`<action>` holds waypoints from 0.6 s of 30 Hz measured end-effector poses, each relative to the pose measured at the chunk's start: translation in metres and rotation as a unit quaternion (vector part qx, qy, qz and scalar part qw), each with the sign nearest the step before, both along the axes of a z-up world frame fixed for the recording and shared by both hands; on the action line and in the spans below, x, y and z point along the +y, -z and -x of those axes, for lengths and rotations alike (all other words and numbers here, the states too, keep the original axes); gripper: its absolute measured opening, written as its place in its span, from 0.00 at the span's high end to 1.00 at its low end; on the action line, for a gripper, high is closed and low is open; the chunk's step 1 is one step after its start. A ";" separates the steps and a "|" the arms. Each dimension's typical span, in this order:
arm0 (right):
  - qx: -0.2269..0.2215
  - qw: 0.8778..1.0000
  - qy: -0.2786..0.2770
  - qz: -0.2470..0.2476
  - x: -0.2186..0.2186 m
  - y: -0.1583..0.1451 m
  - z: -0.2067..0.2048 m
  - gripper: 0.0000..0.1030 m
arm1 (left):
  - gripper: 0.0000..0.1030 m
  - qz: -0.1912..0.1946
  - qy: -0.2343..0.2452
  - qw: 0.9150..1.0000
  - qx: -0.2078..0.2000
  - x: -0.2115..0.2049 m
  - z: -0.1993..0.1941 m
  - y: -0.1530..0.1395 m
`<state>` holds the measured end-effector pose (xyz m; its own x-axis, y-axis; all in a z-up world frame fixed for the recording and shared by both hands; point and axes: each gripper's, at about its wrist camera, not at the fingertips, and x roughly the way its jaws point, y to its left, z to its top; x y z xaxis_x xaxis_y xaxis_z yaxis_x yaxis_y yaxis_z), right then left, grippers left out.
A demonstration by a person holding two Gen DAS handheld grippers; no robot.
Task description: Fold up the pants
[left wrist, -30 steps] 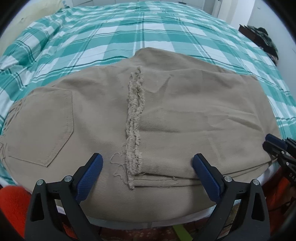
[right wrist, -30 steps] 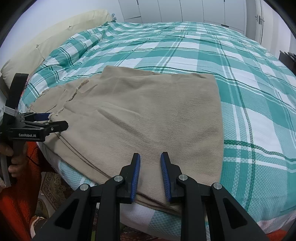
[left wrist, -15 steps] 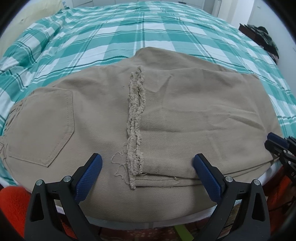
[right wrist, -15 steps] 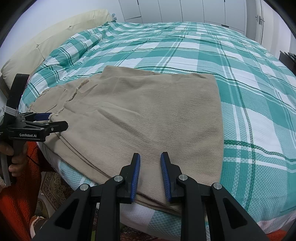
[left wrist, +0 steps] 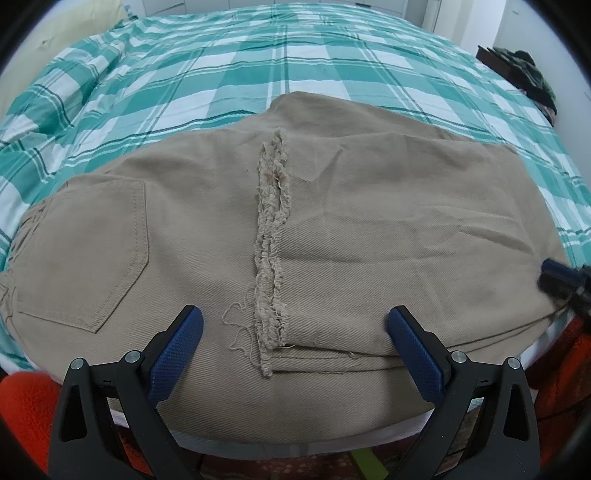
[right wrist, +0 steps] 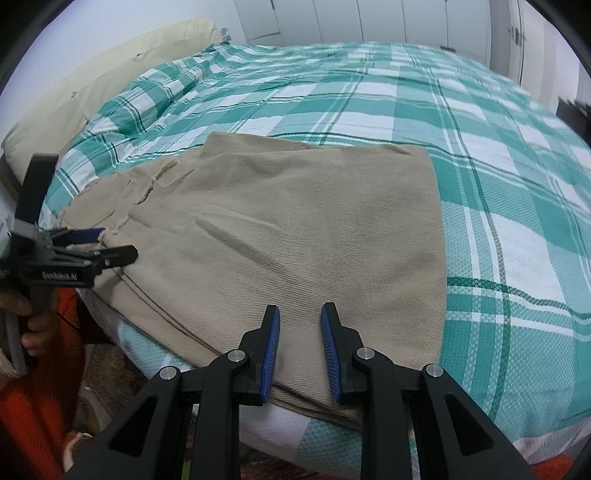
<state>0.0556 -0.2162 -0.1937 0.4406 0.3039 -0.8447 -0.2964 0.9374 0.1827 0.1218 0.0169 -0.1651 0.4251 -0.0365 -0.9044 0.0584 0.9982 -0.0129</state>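
Observation:
Tan pants (left wrist: 388, 229) lie folded on the bed near its front edge. The frayed leg hems (left wrist: 271, 236) lie over the seat, next to a back pocket (left wrist: 85, 254). My left gripper (left wrist: 293, 332) is wide open, its blue pads either side of the hems just above the cloth. My right gripper (right wrist: 298, 339) is open by a narrow gap and empty, hovering over the folded end of the pants (right wrist: 295, 236). The left gripper also shows at the left of the right wrist view (right wrist: 92, 245). The right gripper's tip shows at the right edge of the left wrist view (left wrist: 561, 282).
The bed has a green and white checked cover (right wrist: 424, 107). A cream pillow (right wrist: 110, 74) lies at its head. White cupboards (right wrist: 369, 18) stand behind. Dark clothes (left wrist: 524, 70) lie on furniture at the far right. The person's orange sleeve (left wrist: 26, 410) is below.
Both grippers have drifted slightly. The right gripper's jaws have opened a little wider. The pants have not moved.

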 end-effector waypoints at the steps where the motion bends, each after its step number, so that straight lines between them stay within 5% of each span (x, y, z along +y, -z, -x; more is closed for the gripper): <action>1: 0.017 1.000 0.000 -0.008 -0.003 -0.006 -0.006 0.77 | 0.02 0.000 0.000 1.000 0.000 0.000 0.000 0.000; 8: 0.000 0.999 0.045 -0.011 -0.029 -0.062 -0.069 0.76 | 0.01 -0.005 0.002 1.000 -0.005 0.000 0.001 0.003; 11: 0.022 0.999 0.044 -0.015 -0.031 -0.048 -0.103 0.76 | 0.01 -0.005 0.003 1.000 -0.007 0.000 0.001 0.003; 15: 0.108 0.991 0.052 -0.060 -0.037 0.011 -0.124 0.80 | 0.01 -0.002 0.003 1.000 -0.007 0.001 0.002 0.003; 18: 0.097 0.990 0.071 -0.075 -0.044 0.005 -0.118 0.81 | 0.01 0.000 0.004 1.000 -0.009 0.001 0.002 0.004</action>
